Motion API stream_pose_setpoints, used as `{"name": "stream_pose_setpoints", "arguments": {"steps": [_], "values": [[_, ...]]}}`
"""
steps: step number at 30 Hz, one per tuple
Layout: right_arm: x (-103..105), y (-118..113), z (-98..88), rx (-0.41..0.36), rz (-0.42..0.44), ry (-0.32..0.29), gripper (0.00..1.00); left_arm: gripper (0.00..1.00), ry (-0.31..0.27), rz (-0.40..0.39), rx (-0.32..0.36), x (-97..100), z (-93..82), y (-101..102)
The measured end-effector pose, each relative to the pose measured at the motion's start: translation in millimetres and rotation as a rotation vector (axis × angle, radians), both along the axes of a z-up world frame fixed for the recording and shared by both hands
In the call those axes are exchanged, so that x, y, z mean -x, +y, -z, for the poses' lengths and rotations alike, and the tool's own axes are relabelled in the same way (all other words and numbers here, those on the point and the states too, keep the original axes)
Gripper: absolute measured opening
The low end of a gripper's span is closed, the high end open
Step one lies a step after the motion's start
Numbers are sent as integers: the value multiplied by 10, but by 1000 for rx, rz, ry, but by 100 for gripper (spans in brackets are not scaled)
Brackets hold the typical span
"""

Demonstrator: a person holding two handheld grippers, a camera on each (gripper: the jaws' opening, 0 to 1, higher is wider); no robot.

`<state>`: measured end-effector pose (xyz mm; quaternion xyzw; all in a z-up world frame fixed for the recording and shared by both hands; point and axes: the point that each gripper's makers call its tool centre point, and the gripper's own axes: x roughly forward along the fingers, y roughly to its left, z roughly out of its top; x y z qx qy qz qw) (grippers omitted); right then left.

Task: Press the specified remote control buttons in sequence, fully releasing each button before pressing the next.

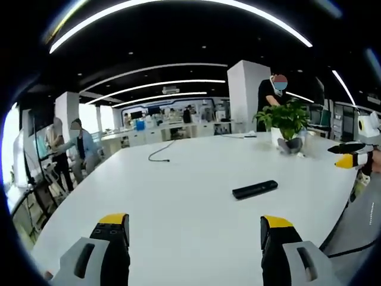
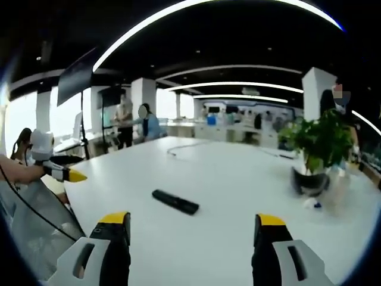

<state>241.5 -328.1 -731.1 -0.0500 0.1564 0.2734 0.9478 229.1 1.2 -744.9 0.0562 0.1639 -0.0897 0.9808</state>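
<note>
No button had been pressed: the remote control lay flat on the white table, short of the potted plant. Left gripper and right gripper stood spread, empty, well short of the remote control. The next move called for approach, then closing the jaws to give a pressing tip.

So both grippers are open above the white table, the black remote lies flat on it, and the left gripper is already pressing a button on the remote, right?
Not quite. The left gripper is not touching the remote: in the left gripper view its open jaws stand well short of it, apart above the white table. The right gripper is open too, and the remote lies flat.
</note>
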Motion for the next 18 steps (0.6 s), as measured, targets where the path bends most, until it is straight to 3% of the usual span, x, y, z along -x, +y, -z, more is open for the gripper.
{"name": "stream_pose_setpoints", "arguments": {"steps": [11, 18], "values": [[-18, 15, 10, 9, 7, 3, 87, 95, 8, 51, 36, 7, -7, -113], [-32, 5, 98, 110, 22, 13, 87, 93, 48, 91, 69, 13, 47, -191]]}}
